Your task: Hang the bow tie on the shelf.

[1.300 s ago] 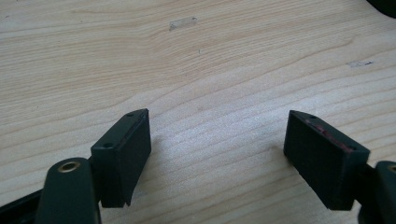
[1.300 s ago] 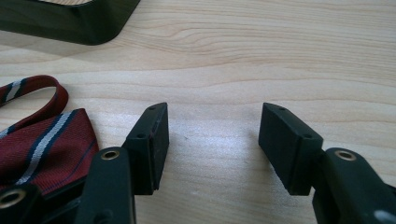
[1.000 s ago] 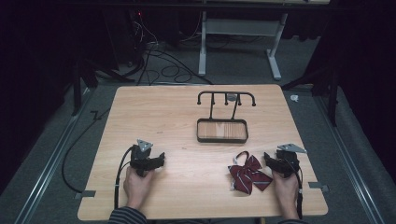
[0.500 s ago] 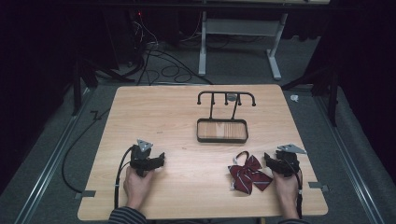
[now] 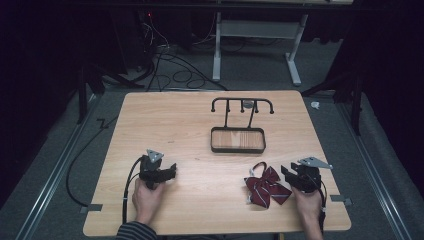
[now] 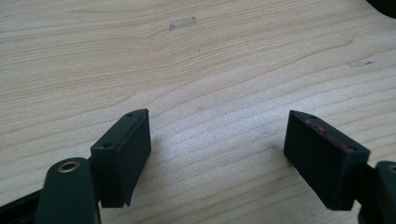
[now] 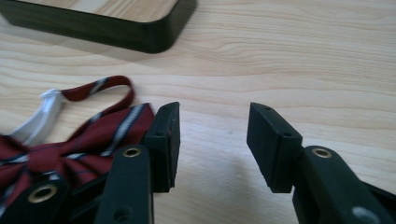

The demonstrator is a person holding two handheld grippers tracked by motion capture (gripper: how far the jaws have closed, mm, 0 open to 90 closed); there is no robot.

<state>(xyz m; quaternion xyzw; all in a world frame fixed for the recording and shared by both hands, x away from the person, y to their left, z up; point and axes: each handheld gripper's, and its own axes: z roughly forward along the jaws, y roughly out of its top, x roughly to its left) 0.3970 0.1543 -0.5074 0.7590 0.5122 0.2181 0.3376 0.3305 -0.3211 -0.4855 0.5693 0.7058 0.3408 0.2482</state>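
No writing can be read on anything here. Near the worktop's front edge, the left tool rests with jaws wide apart over bare wood and open room all round, while the right tool sits just beside the bow tie, its jaws having just been closing yet apart with only wood between them. Farther back stands the rack, its tray cut off at the right gripper view's top edge.
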